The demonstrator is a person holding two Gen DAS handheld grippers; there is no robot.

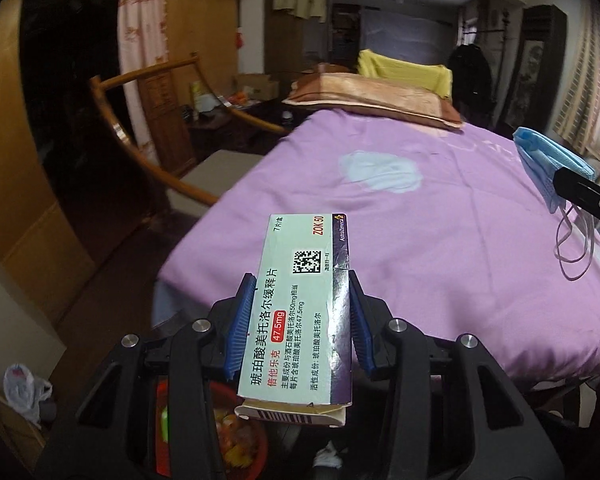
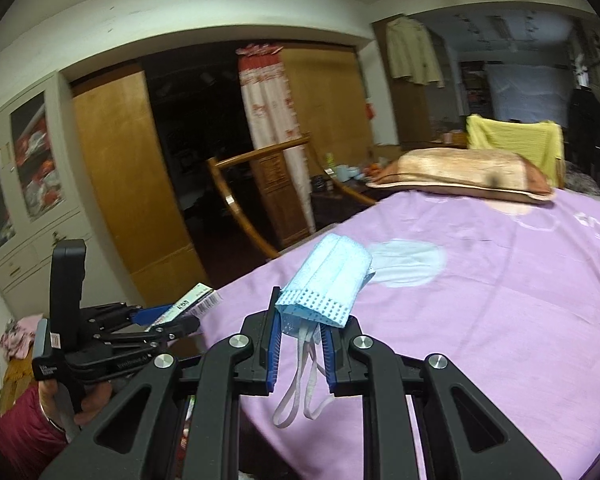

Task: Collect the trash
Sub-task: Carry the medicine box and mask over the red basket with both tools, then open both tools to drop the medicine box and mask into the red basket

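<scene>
A flat pale-green and purple cardboard medicine box (image 1: 300,312) at lower centre is pinched between the left gripper's (image 1: 302,300) 2 blue pads, while the right gripper (image 2: 300,328) clamps a folded light-blue paper face mask (image 2: 326,280) above the lilac bedspread (image 2: 480,300).

— What can be read on the pale green and purple cardboard medicine box (image 1: 300,312) held in the left tool (image 1: 300,308)?

— "ZOK 50" in red near the far end; "AstraZeneca" on the purple strip; "47.5mg" in white on a red patch; the large Chinese name "琥珀酸美托洛尔缓释片"; "倍他乐克" in red; "7片/盒" at the corner; a QR code; a barcode on the near flap.

— And elsewhere?

— In the right wrist view the box's (image 2: 194,304) barcode shows, its digits too small to read; nothing else is legible.
</scene>
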